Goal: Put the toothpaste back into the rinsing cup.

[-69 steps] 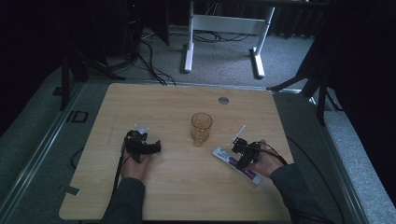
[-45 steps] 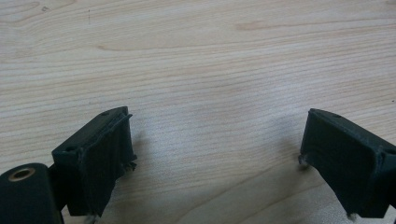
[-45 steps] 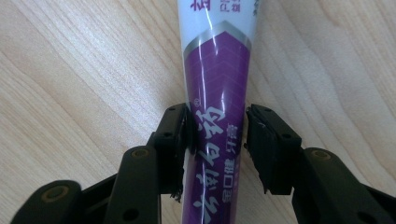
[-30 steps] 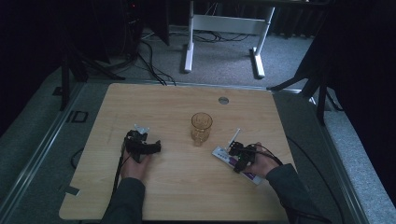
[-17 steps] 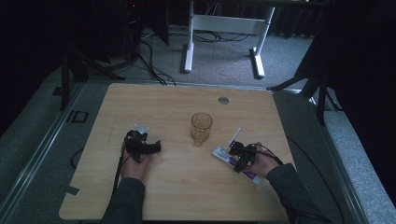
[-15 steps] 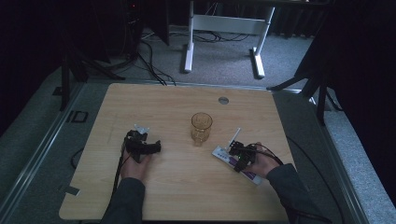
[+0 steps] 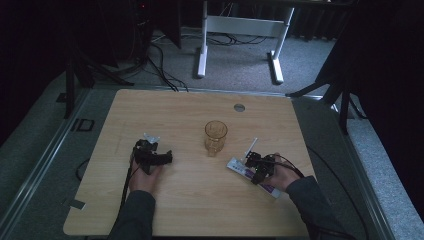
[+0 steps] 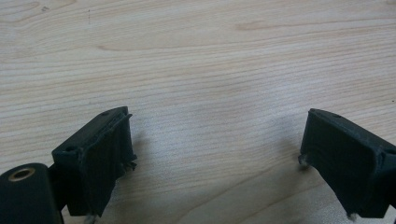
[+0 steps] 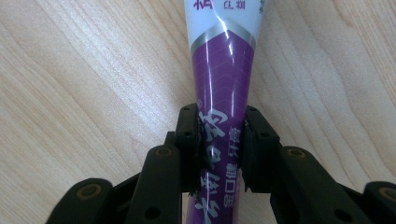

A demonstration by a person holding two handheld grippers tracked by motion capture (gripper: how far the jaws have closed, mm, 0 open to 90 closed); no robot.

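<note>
Since the earlier frame the right gripper (image 9: 219, 140) has dropped onto the toothpaste tube (image 9: 222, 70), and its jaws have just been closing. Left to right: the left gripper (image 8: 215, 154) rests on the table (image 7: 175, 110) with jaws wide apart and nothing between them, probably waiting. An amber glass (image 7: 215, 136) stands in the middle. To its right the tube lies flat, pinched across its width, likely for lifting. It is glossy purple and white, with printed lettering.

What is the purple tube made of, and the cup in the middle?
The purple tube looks like soft, glossy plastic: light streaks shine on it, and it pinches in where the right hand-held gripper squeezes it. The cup looks like clear amber glass or plastic; I cannot tell which.
</note>
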